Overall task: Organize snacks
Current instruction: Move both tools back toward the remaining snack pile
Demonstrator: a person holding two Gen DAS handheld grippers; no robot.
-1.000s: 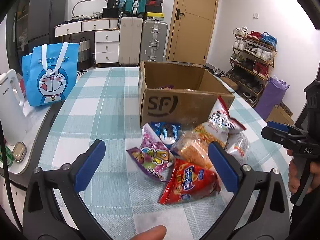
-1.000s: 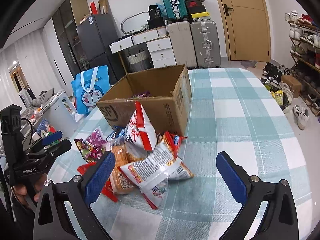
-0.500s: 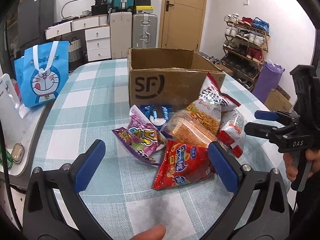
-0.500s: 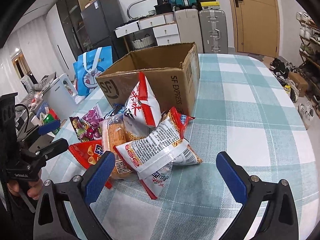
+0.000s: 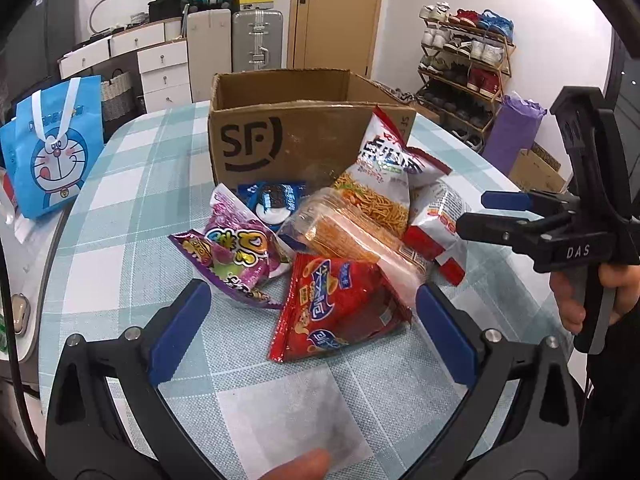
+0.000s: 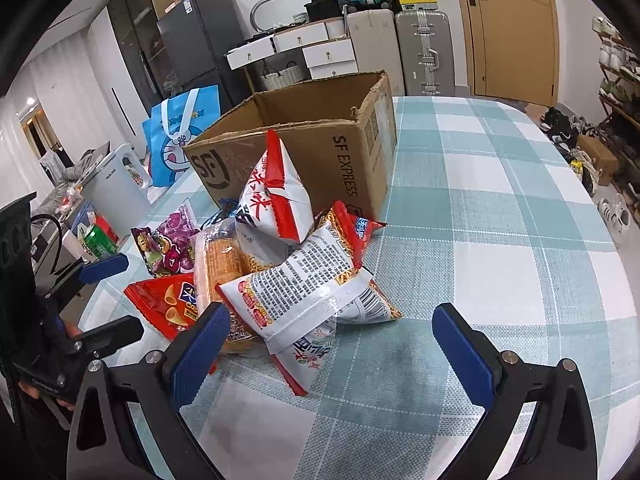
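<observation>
The snacks sit in a loose heap on the checked tablecloth, pressed up against the front of the open cardboard box. Nearest your left gripper lies the red chip bag, with the purple candy bag to its left and the clear pack of orange crackers just behind it. A blue cookie packet rests against the box wall, and the tall noodle snack bag leans upright on the box. From the right wrist view, the white bag with red print lies on top of the heap, closest to your right gripper.

Compared with a second ago, you have brought both grippers in towards the heap: the bags now fill far more of each view, and the red chip bag lies between the left fingertips instead of ahead of them. The box looms closer too, and nothing in the heap has shifted.

Both of your grippers are spread wide and hold nothing. Your left one hovers over the red chip bag; your right one hovers over the white bag's near edge. A blue cartoon tote stands off the table's left side.
</observation>
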